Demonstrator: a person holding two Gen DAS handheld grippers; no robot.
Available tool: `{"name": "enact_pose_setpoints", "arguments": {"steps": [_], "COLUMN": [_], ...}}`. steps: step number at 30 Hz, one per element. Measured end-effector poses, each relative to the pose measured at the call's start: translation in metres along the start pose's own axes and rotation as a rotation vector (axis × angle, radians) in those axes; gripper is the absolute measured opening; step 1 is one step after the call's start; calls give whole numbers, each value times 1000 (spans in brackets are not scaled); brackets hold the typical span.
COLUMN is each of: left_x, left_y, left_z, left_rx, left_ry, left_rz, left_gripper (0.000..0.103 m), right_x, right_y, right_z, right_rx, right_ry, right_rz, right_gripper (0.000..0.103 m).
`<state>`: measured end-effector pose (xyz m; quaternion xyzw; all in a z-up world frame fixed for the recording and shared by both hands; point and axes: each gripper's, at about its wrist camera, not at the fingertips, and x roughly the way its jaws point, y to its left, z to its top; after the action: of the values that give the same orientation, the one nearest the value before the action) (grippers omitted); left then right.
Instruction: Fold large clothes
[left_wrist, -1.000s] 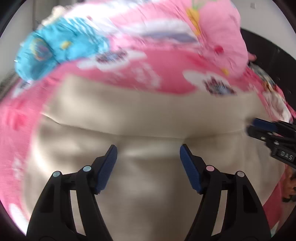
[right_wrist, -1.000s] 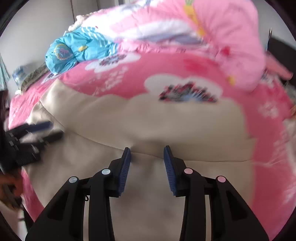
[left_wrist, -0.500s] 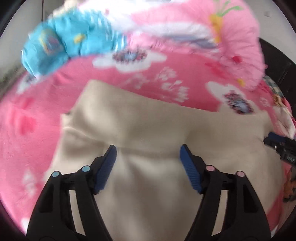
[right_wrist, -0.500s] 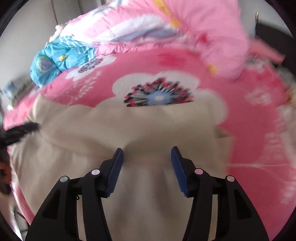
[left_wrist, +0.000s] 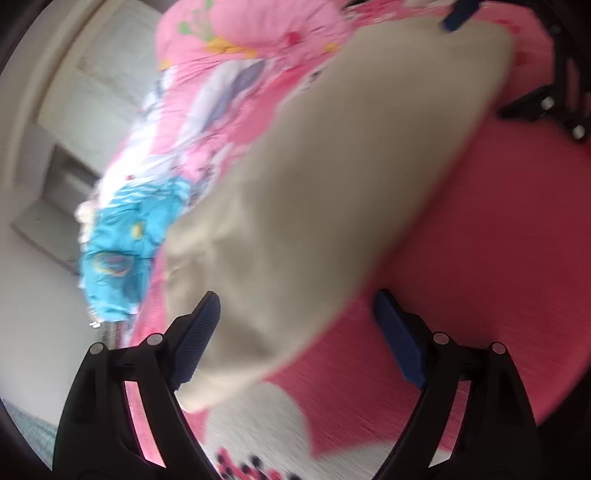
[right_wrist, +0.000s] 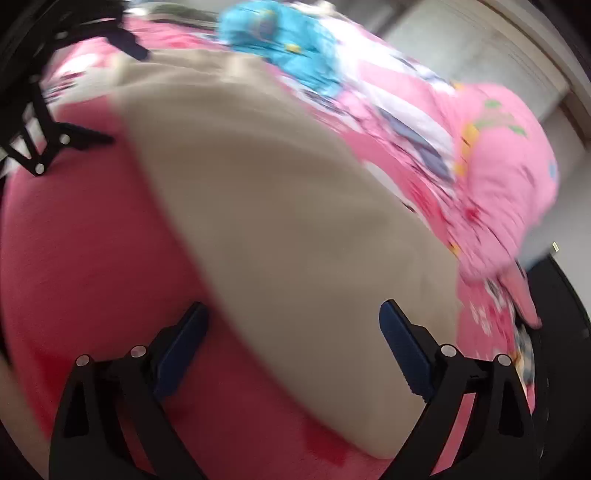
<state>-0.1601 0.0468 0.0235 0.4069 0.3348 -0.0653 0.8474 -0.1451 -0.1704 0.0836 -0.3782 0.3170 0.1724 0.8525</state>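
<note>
Swinging outward to the two ends of the beige garment (left_wrist: 332, 177), both my tongs are now wide apart and holding nothing, where half a second ago they hung side by side over its middle, looking straight across it. My left tongs (left_wrist: 295, 339) now sit at the garment's left end, the left finger right against the cloth edge and the right finger over bare pink bed sheet (left_wrist: 498, 240). My right tongs (right_wrist: 295, 347) sit at the opposite end, straddling the near edge of the cloth, and each view catches the other tongs far off at the opposite end. The garment lies flat on the bed as a long folded band, with the blue garment (left_wrist: 122, 251) and the pink quilt (right_wrist: 498, 166) bunched beyond it. Both views are smeared by motion, so fine creases are unreadable. I judge the last fold is laid and I am lining up to bring the ends together.
</note>
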Motion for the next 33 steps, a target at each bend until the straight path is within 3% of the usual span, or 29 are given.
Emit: {"name": "enact_pose_setpoints", "arguments": {"steps": [2, 4, 6, 7, 9, 11, 12, 23, 26, 28, 31, 33], "left_x": [11, 23, 33, 37, 48, 64, 68, 144, 145, 132, 93, 65], "left_y": [11, 21, 30, 34, 33, 24, 21, 56, 67, 73, 83, 86], "left_z": [-2, -7, -12, -12, -11, -7, -5, 45, 48, 28, -5, -25], "left_rx": [-15, -15, -5, -7, 32, 92, 104, 157, 197, 229, 140, 81], "left_ry": [-4, -10, -7, -7, -10, -26, -36, -34, -31, -6, 11, 55], "left_rz": [28, 62, 107, 127, 163, 207, 238, 460, 412, 375, 152, 73], "left_gripper": [73, 69, 64, 62, 44, 28, 26, 24, 26, 29, 33, 32], "right_x": [5, 14, 21, 25, 31, 38, 42, 101, 104, 93, 73, 49], "right_y": [-10, -28, -40, -41, -31, -26, -29, -78, -91, -93, -87, -72], "right_z": [-6, -18, -27, -28, -25, -24, -22, 26, 27, 10, -17, -37], "right_rx": [38, 97, 142, 145, 82, 71, 83, 132, 91, 67, 71, 43], "right_ry": [19, 54, 81, 97, 100, 91, 97, 78, 88, 109, 133, 156], "right_rz": [-69, -113, -111, -121, -218, -276, -276, -350, -347, -319, -256, -187], "right_gripper": [90, 79, 54, 47, 26, 21, 20, 20, 20, 20, 20, 20]}}
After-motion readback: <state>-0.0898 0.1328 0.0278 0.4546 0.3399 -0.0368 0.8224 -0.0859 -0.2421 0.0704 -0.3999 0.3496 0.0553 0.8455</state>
